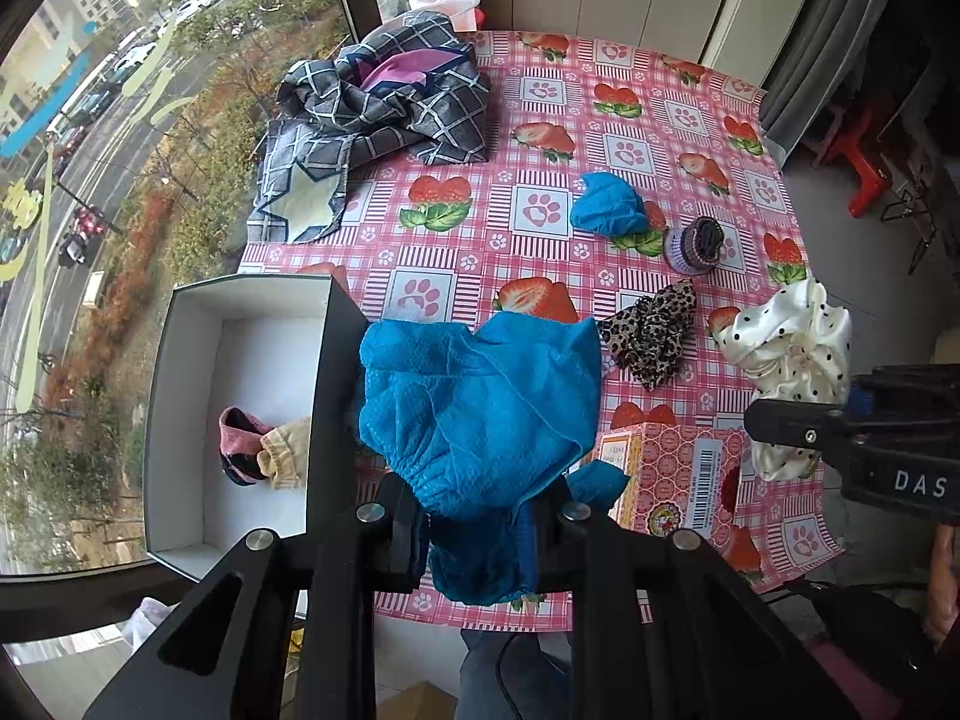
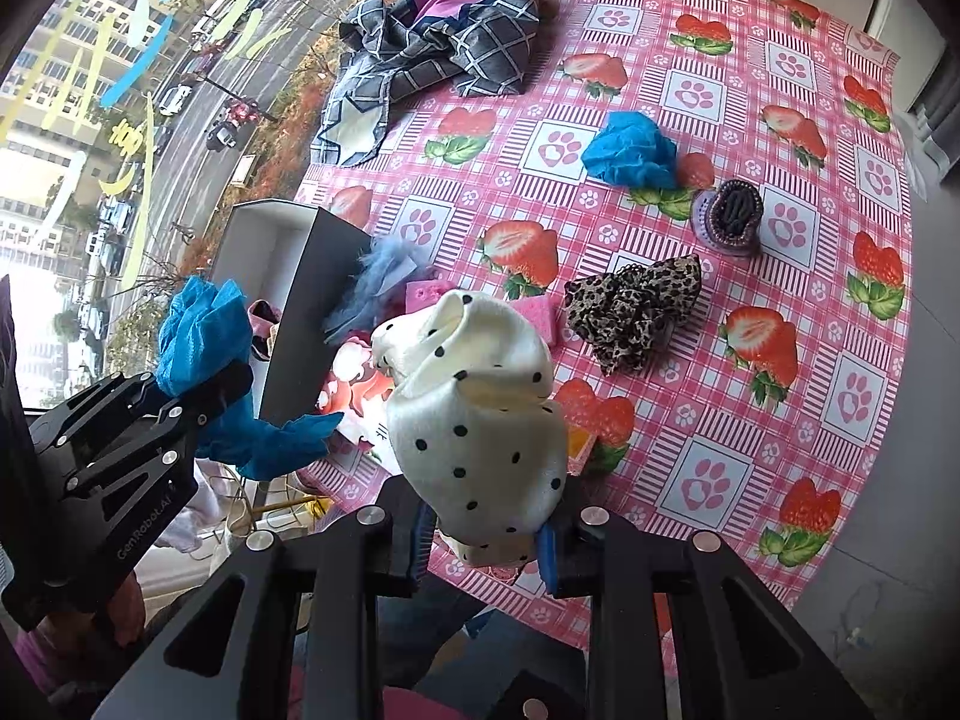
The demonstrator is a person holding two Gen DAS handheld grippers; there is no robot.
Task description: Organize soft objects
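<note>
The blue cloth [image 1: 480,396], clamped in our left gripper [image 1: 480,531], hangs just right of the open box [image 1: 180,396], so we judge it goes leftward first, our right gripper [image 2: 489,531] clenching the polka-dot cloth [image 2: 480,414] farther off.

A strawberry-print tablecloth [image 1: 630,90] covers the table, a patterned carton [image 1: 678,474] resting on it.

Bright window daylight from the left; sharp centre; fisheye-bent edges.
</note>
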